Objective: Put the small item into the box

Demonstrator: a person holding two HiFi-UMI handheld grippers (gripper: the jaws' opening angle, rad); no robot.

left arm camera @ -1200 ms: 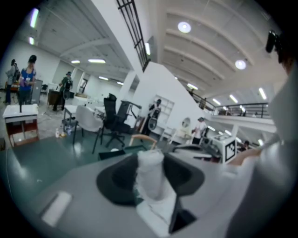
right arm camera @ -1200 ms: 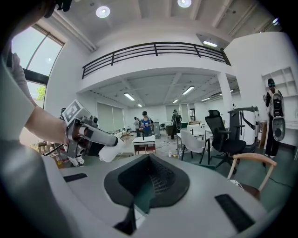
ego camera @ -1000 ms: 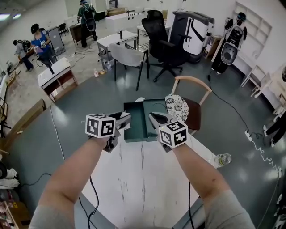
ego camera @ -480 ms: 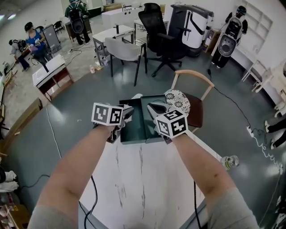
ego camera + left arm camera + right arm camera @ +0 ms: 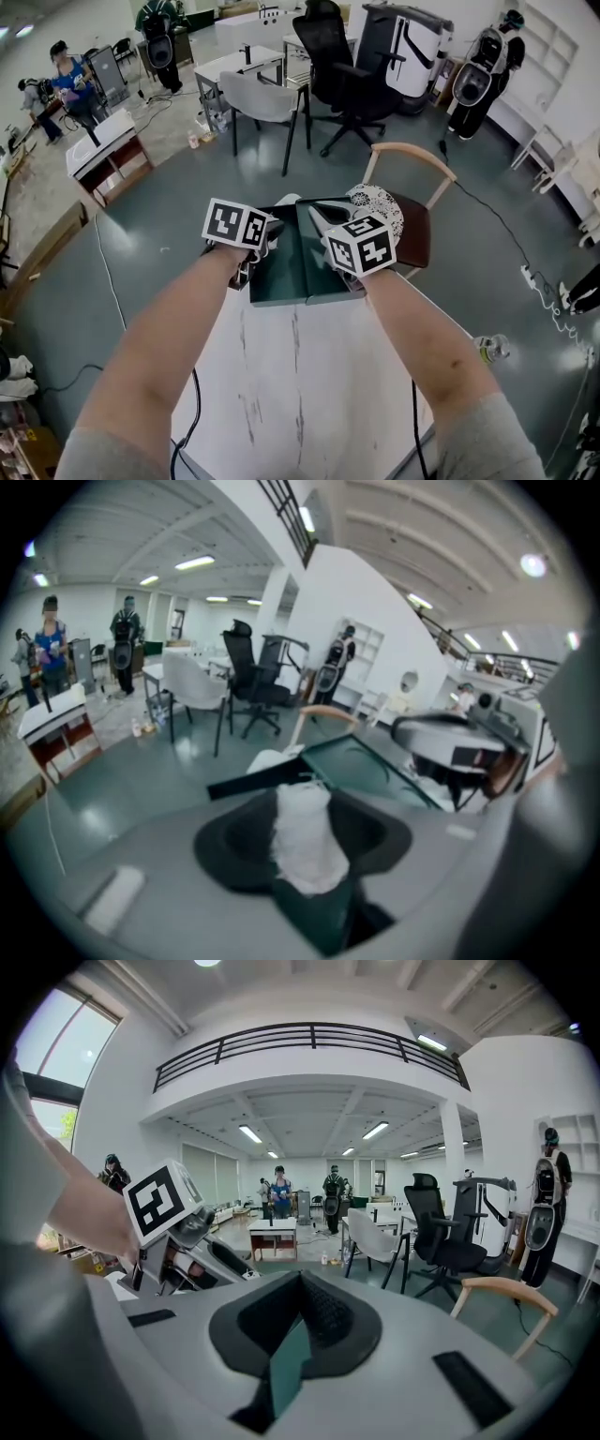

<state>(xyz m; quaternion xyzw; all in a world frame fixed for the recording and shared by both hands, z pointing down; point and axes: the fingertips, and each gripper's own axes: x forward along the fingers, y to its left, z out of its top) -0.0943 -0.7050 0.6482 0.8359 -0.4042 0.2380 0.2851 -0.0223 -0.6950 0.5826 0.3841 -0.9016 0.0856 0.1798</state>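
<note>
A dark green box (image 5: 281,272) stands open at the far end of the white table (image 5: 300,394). My left gripper (image 5: 265,246) hovers at the box's left edge, shut on a small crumpled white item (image 5: 305,846) that fills the space between its jaws. In the left gripper view the box's green interior (image 5: 361,761) lies just beyond the item. My right gripper (image 5: 323,223) is over the box's right half, shut on the thin green lid (image 5: 289,1372), which stands edge-on between its jaws. From the right gripper view, the left gripper (image 5: 178,1241) is close by on the left.
A wooden chair (image 5: 412,155) with a patterned cushion (image 5: 375,208) stands right behind the table. A water bottle (image 5: 487,347) lies on the floor at the right. Office chairs, desks and several people are farther back in the room.
Both grippers have moved forward to the box. The left one has sunk toward the box's left edge with the white item in it; the right one keeps hold of the lid.
</note>
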